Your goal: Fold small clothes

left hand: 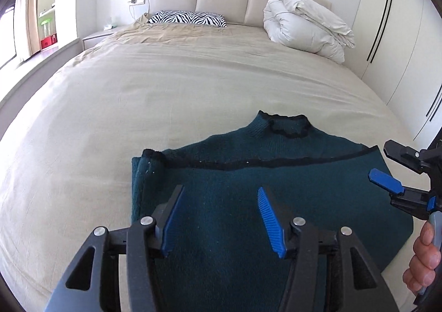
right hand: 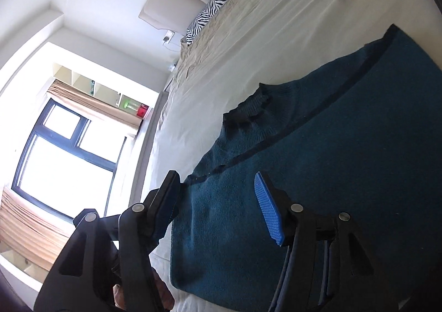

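A dark teal knit sweater (left hand: 234,173) with black trim lies flat on the beige bed, collar (left hand: 287,125) pointing to the headboard, its sides folded in. My left gripper (left hand: 221,191) is open and empty, held just above the sweater's near half. My right gripper (left hand: 379,161) is open at the sweater's right edge, held by a hand. In the right wrist view the sweater (right hand: 345,146) fills the lower right, and the right gripper (right hand: 215,176) is open over its edge, holding nothing.
The beige bed sheet (left hand: 165,91) stretches far and left. A zebra pillow (left hand: 187,18) and a rolled white duvet (left hand: 306,27) lie at the headboard. Wardrobe doors (left hand: 392,35) stand to the right. A window (right hand: 66,160) is on the left.
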The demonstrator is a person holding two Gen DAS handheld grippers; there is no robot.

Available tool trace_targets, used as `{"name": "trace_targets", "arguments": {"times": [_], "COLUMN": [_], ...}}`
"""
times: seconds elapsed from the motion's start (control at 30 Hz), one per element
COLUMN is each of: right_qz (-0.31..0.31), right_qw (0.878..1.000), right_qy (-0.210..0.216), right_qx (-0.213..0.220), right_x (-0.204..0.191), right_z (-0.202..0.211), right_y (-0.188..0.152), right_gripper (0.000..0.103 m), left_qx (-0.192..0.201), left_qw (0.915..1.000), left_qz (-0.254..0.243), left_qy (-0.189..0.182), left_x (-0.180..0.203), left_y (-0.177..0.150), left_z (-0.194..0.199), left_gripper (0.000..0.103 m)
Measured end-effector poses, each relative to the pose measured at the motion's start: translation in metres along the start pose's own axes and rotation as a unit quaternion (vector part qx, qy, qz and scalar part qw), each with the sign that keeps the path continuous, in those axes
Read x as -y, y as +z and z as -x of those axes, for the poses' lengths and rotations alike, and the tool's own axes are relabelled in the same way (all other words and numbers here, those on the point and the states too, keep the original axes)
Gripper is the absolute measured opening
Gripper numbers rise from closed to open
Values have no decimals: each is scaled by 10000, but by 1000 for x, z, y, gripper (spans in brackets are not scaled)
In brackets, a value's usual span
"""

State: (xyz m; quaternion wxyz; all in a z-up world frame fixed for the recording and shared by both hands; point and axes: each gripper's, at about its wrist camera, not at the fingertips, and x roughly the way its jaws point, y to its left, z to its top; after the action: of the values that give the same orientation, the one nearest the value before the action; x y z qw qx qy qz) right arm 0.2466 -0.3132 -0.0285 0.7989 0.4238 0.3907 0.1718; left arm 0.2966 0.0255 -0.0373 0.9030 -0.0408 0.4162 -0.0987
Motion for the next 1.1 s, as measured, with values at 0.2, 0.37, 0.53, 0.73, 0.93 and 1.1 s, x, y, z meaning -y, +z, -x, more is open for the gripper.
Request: {"name": "trace_targets", "arguments": {"times": [0.2, 0.37, 0.53, 0.73, 0.93, 1.1], "right_qz": [-305, -561, -1084, -1106, -385, 95], "right_qw": [9986, 9973, 9844, 9708, 9886, 9980], "right_qy": [-370, -282, -746, -1066, -721, -387], "right_qx": [-236, 384, 1172, 1841, 1265, 500], "right_x": [34, 89, 150, 149, 98, 50], "right_z": [-68, -23, 53, 134, 137, 91], "right_y": [18, 48, 70, 46, 4, -29], "right_gripper": [51, 40, 39, 47, 53, 53], "left_qx": [-256, -195, -119, 27, 221, -296], "left_qw": [9989, 9976, 9966, 9940, 9900, 9739], "left_qz": [293, 409, 448, 853, 1296, 1951], "left_qy": [-256, -531, -680, -687, -511, -1118], "left_x": [-34, -41, -42, -54, -80, -102], "left_y": [-9, -12, -13, -14, -51, -87], "left_z": [-46, -47, -47, -7, 48, 36], "left_gripper": [63, 64, 67, 68, 86, 77]}}
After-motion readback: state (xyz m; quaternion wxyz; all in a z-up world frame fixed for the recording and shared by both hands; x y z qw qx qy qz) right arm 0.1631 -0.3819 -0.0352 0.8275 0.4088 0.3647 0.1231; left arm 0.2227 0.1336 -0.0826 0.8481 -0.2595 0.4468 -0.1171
